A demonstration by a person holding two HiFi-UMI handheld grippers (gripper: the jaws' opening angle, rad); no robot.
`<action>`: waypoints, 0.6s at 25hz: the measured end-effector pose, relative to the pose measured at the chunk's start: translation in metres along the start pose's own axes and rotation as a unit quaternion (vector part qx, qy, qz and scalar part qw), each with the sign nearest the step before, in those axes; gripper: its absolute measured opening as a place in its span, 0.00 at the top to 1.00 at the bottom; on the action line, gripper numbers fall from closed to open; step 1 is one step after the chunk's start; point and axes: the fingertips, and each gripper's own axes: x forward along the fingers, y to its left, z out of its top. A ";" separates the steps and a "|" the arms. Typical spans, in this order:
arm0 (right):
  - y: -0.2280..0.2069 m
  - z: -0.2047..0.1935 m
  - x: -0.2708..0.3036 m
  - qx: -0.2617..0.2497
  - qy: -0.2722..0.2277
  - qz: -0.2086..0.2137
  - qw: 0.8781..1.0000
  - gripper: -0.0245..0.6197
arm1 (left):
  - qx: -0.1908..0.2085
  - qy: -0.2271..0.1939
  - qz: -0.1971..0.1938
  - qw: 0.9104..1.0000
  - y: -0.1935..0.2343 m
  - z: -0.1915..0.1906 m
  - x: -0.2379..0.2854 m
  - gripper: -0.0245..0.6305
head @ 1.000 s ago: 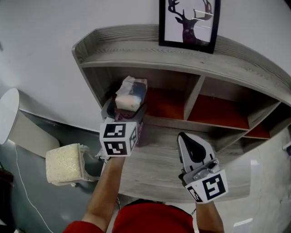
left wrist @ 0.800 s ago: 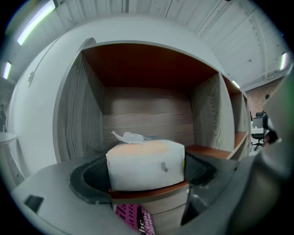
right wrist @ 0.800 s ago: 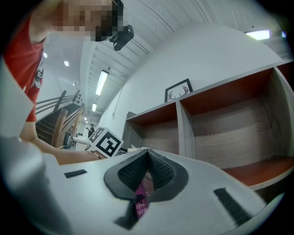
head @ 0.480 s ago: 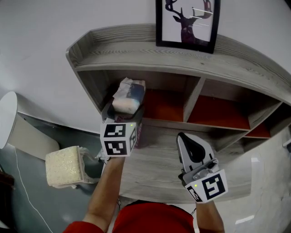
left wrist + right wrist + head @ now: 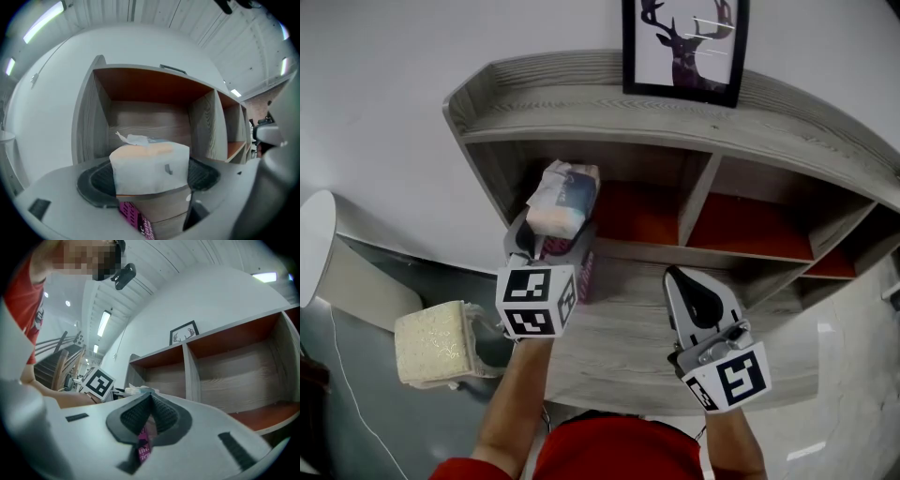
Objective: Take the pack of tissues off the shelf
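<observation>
The pack of tissues is a white soft pack with a blue and orange print. It is held up at the front of the shelf's leftmost compartment. My left gripper is shut on the pack, and in the left gripper view the tissue pack fills the space between the dark pads. My right gripper hovers lower right over the grey ledge, shut with nothing in it. In the right gripper view the right gripper shows its pads pressed together.
The grey wooden shelf unit has red-floored compartments. A framed deer picture stands on top. A pink box lies on the ledge under the left gripper. At lower left on the floor sits a cream block.
My left gripper has drawn back a little toward me and to the left with the tissue pack in it. The right gripper has hardly moved.
</observation>
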 end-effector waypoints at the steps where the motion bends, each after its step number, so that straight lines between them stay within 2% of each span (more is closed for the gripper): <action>1: 0.001 0.002 -0.001 -0.001 -0.002 0.000 1.000 0.95 | -0.001 -0.006 -0.002 1.000 -0.001 0.003 -0.006 0.32; 15: 0.021 0.007 -0.017 0.010 -0.013 0.000 1.000 0.95 | -0.030 -0.079 -0.043 0.996 -0.031 0.032 -0.105 0.32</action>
